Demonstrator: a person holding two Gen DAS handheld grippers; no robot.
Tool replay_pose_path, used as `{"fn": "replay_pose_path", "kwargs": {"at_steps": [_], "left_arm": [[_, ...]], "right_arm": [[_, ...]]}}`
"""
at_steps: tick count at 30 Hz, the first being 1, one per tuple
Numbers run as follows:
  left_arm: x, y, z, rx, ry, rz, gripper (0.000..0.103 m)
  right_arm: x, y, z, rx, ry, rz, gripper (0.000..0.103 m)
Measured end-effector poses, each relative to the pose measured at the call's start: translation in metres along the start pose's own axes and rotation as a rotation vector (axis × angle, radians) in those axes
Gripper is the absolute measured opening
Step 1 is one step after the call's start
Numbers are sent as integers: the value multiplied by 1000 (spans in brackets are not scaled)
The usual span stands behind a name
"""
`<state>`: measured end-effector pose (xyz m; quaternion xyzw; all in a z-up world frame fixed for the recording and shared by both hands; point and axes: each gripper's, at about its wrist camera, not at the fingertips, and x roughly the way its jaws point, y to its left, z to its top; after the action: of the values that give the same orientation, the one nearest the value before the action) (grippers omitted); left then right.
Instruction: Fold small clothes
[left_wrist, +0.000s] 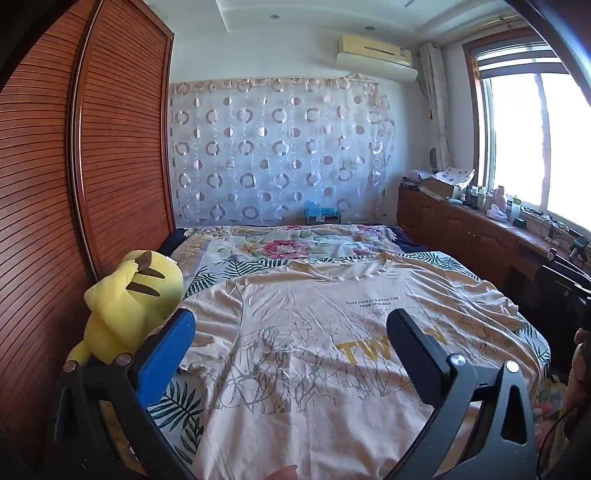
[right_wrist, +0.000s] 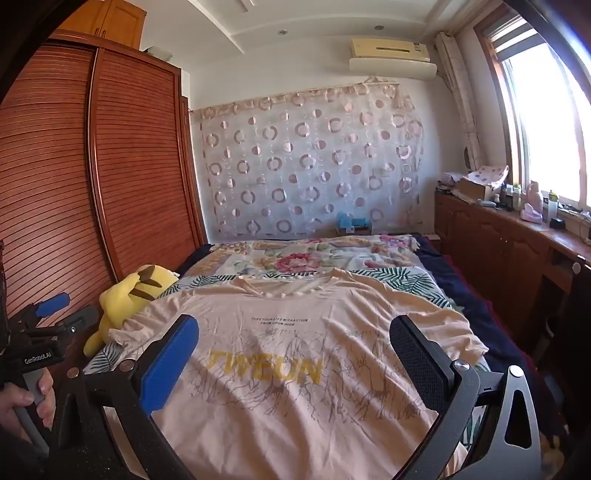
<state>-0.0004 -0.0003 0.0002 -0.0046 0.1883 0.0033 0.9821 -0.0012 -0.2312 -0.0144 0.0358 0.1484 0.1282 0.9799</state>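
Both claws released, left gripper (left_wrist: 291, 343) and right gripper (right_wrist: 295, 350) seemingly above T-shirt (right_wrist: 295, 325)

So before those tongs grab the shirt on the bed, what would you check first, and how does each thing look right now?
1. T-shirt spread flat, print side up: ok, some wrinkles.
2. Left tongs open, nothing between them: ok.
3. Right tongs open, nothing between them: ok.
4. Both sleeves laid out: ok; the left sleeve lies close by the yellow plush toy.
5. Toy clear of the fold: cannot tell.
6. Bottom hem in sight: cannot tell, it runs out of both views.
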Motion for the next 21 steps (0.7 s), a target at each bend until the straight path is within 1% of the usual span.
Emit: {"fn": "replay_pose_path", "kwargs": {"at_steps": [21], "left_arm": [[0, 0, 0, 2, 6, 0, 103]], "right_arm": [[-1, 1, -2, -2, 6, -2, 103]]}}
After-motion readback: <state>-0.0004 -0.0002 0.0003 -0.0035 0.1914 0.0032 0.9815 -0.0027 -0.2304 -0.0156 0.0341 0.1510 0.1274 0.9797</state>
